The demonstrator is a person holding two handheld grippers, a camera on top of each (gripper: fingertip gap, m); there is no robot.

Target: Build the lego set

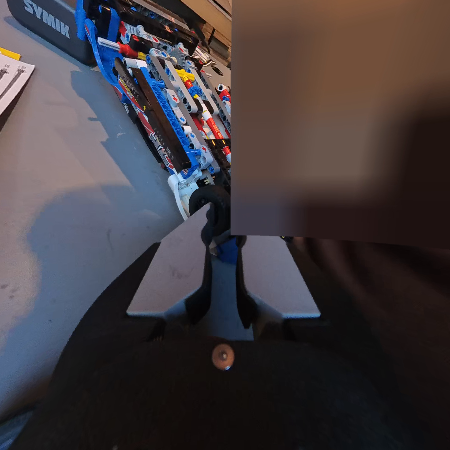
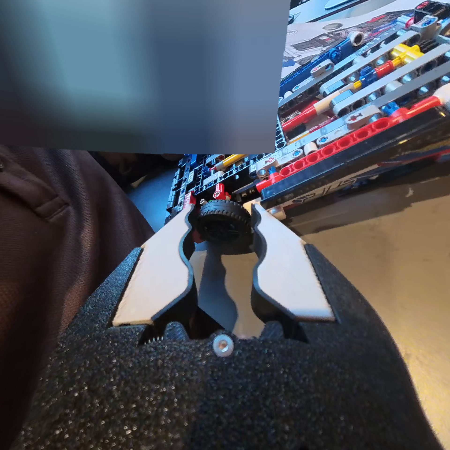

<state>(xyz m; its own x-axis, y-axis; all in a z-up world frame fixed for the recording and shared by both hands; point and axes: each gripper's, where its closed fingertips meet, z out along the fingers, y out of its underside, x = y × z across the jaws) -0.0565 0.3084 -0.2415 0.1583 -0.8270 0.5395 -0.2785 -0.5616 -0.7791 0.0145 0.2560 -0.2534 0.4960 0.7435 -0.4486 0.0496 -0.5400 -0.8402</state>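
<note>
A Lego Technic vehicle (image 1: 170, 109) of blue, black, grey and red beams lies on the grey table (image 1: 60, 194); it also shows in the right wrist view (image 2: 341, 121). My left gripper (image 1: 225, 243) has its jaws close together around a small blue part (image 1: 229, 252) at the model's near end, beside a black wheel (image 1: 211, 202). The right fingertip is hidden by a blurred patch. My right gripper (image 2: 224, 211) is shut on a black wheel (image 2: 224, 227) at the model's end, with one finger (image 2: 170, 243) on each side of the tyre.
A black box with white lettering (image 1: 48, 31) stands behind the model. Instruction sheets (image 1: 12, 80) lie at the far left, and a printed sheet (image 2: 311, 41) lies beyond the model. A person's dark sleeve (image 2: 48, 231) fills the left of the right wrist view. Left tips to right tips: about 10 centimeters.
</note>
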